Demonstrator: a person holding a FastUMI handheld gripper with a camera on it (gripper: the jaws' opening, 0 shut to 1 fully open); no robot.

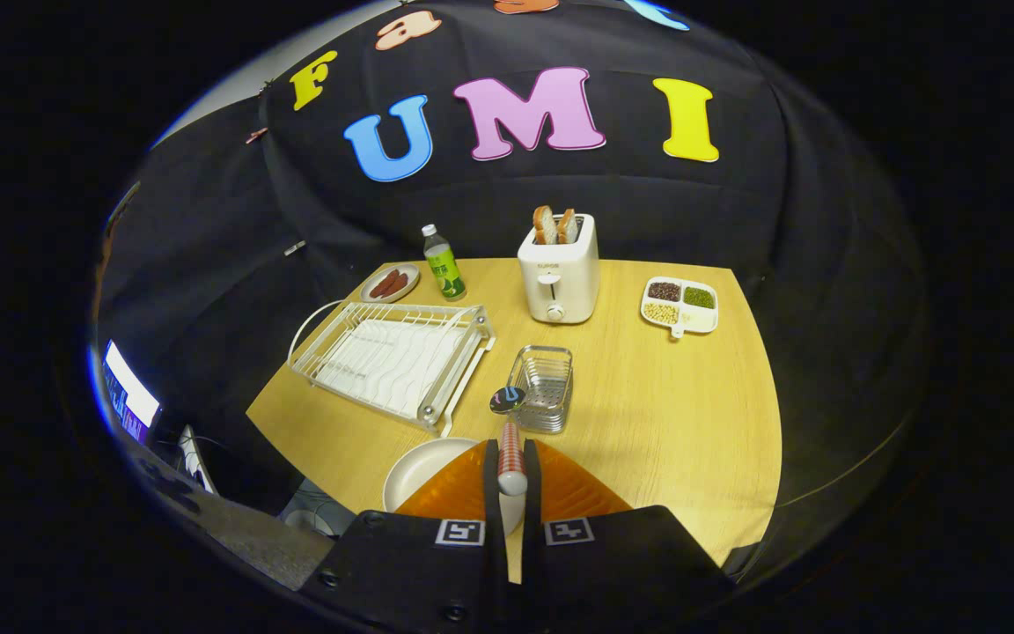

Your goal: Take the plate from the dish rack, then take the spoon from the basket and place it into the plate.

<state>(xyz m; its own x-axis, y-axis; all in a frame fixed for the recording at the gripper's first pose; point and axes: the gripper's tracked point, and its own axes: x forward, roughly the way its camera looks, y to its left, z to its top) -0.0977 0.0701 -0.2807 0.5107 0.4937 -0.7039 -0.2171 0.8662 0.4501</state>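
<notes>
My gripper (511, 462) is shut on the spoon (510, 440), both orange fingers pressing its red-and-white striped handle. The spoon's dark bowl (507, 400) points forward, hanging just left of the wire basket (542, 387). The white plate (423, 471) lies flat on the wooden table, below and to the left of my left finger (459, 489), which covers part of it. The white dish rack (393, 359) stands beyond the plate with nothing in it.
A white toaster (559, 269) with two bread slices stands at the back. A green bottle (444, 262) and a small dish of sausages (390, 283) sit behind the rack. A divided tray of beans (679, 305) is at the back right. The table edge (313, 458) runs close by the plate.
</notes>
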